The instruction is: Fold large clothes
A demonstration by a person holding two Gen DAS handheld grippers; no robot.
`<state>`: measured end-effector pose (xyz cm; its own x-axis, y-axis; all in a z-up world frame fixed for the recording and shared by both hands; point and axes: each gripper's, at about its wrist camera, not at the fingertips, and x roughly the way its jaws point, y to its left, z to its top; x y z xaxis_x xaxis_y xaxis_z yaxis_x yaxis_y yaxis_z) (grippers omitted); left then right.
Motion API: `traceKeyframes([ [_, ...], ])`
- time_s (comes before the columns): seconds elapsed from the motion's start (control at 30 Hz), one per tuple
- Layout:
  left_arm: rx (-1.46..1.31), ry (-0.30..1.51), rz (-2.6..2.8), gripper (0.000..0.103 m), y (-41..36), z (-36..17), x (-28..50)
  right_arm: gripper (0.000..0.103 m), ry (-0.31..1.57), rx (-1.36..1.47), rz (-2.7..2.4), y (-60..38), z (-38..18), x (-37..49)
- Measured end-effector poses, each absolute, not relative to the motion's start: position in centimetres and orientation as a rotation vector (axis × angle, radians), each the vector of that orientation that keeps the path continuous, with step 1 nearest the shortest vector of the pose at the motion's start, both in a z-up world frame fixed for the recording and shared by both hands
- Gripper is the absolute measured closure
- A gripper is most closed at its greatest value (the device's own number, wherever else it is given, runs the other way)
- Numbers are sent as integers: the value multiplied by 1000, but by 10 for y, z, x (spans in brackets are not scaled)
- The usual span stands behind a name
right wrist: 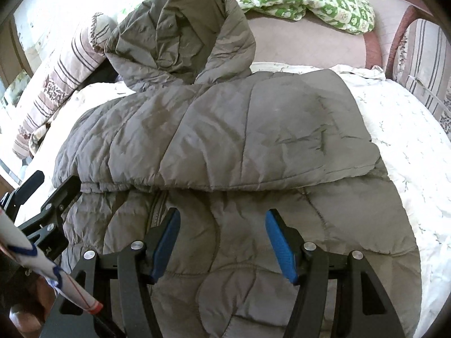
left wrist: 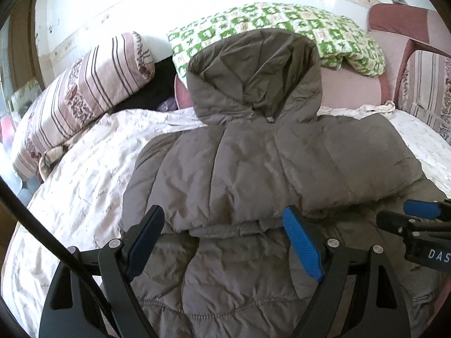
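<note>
On the bed (left wrist: 84, 174), a grey-brown puffer jacket (left wrist: 253, 169) lies spread over a pale sheet with a faint sprig print. Its hood (left wrist: 253, 76) points away from both cameras, toward the head of the bed, and stands a little puffed up. One quilted layer is folded across the body, ending in a gathered edge (right wrist: 197, 186) that runs from side to side over the lower part of the jacket.

The left gripper (left wrist: 222, 219) hovers low over the near part of the jacket, its jaws wide apart with the fold edge showing between them; they hold nothing. The right gripper (right wrist: 222, 222) is just beside it, over the jacket's lower half, jaws also wide and holding nothing. In the left view the right gripper shows at the right edge; in the right view the left gripper shows at the left edge, close to the end of the fold.

Beyond the hood lies a green-and-white patterned quilt (left wrist: 282, 25) on a pink surface. A striped bolster (left wrist: 84, 90) rests along the left side of the bed, and a pink chair (left wrist: 408, 42) with a striped cushion stands at the far right. A white tube with red and blue marks (right wrist: 42, 267) crosses the lower left corner of the right view.
</note>
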<state>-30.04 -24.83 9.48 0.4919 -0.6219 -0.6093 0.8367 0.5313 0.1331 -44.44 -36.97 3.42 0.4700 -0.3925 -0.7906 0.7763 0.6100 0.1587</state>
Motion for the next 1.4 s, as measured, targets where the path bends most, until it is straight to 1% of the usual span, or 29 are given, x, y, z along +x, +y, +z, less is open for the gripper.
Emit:
traceKeyframes([
  [0.2, 436, 528, -935, 18, -248, 99, -303, 36, 768, 570, -809, -369, 44, -458],
  [0.5, 387, 524, -958, 17, -240, 112, -304, 35, 716, 628, -864, -367, 78, -484],
  [0.67, 350, 547, -958, 18, -236, 118, -297, 35, 682, 595, -886, -361, 120, -478],
  [0.8, 319, 583, -960, 17, -232, 121, -288, 35, 654, 556, -859, -355, 177, -464],
  [0.97, 279, 614, -957, 18, -227, 124, -278, 32, 636, 490, -849, -348, 232, -447],
  [1.2, 259, 651, -939, 18, -225, 123, -266, 32, 636, 479, -827, -359, 266, -418],
  [1.4, 232, 709, -920, 18, -224, 121, -248, 31, 640, 539, -804, -396, 284, -388],
])
